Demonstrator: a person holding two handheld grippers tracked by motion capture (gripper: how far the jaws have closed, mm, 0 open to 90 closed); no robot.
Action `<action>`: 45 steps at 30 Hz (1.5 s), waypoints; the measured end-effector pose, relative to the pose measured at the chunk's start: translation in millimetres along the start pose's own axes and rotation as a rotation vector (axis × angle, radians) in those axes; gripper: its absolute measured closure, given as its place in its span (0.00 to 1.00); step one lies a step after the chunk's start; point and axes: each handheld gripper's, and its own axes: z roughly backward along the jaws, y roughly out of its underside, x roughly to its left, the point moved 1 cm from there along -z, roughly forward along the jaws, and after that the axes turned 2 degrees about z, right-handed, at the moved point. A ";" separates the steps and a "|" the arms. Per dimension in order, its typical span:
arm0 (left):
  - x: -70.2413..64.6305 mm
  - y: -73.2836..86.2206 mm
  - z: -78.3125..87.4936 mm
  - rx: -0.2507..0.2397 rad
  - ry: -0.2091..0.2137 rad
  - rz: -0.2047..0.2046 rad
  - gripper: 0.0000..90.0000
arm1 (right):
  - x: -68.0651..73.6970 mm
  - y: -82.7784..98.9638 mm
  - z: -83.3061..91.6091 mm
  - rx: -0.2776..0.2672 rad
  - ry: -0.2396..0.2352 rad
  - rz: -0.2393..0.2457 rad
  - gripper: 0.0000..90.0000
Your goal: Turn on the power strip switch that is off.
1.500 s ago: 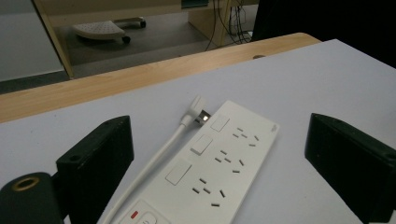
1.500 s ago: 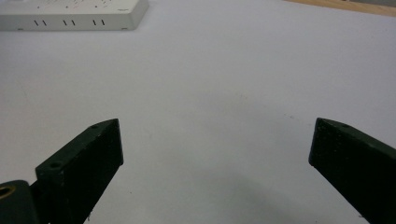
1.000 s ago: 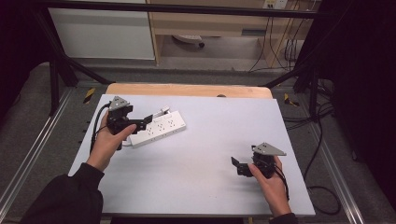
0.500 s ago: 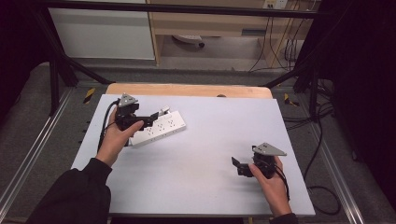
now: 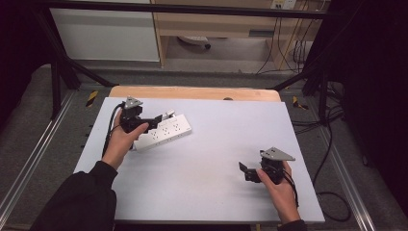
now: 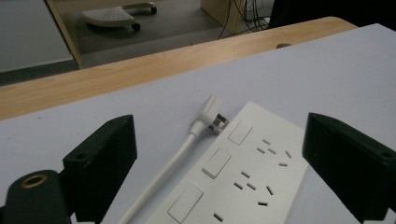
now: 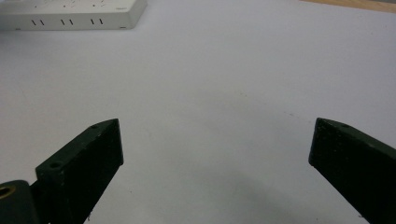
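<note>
Both jaws spread wide: left gripper point(image 5: 156, 120) over the white power strip point(image 5: 163, 134), far left; right gripper point(image 5: 243, 171) near right on the table point(image 5: 216, 144).

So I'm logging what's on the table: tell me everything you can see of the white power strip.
The power strip is a flat white plastic bar lying face up, slanted, on the left rear of the table. Its face carries rectangular switches and groups of socket slots. A white cord runs beside it, ending in a plug that lies unplugged. The left gripper hangs over it, jaws wide apart; I cannot tell whether they touch it.
</note>
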 end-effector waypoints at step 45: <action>5.8 7.9 -31.5 0.003 -0.037 0.020 0.45 | -1.2 1.3 1.9 0.008 -0.004 -0.006 0.03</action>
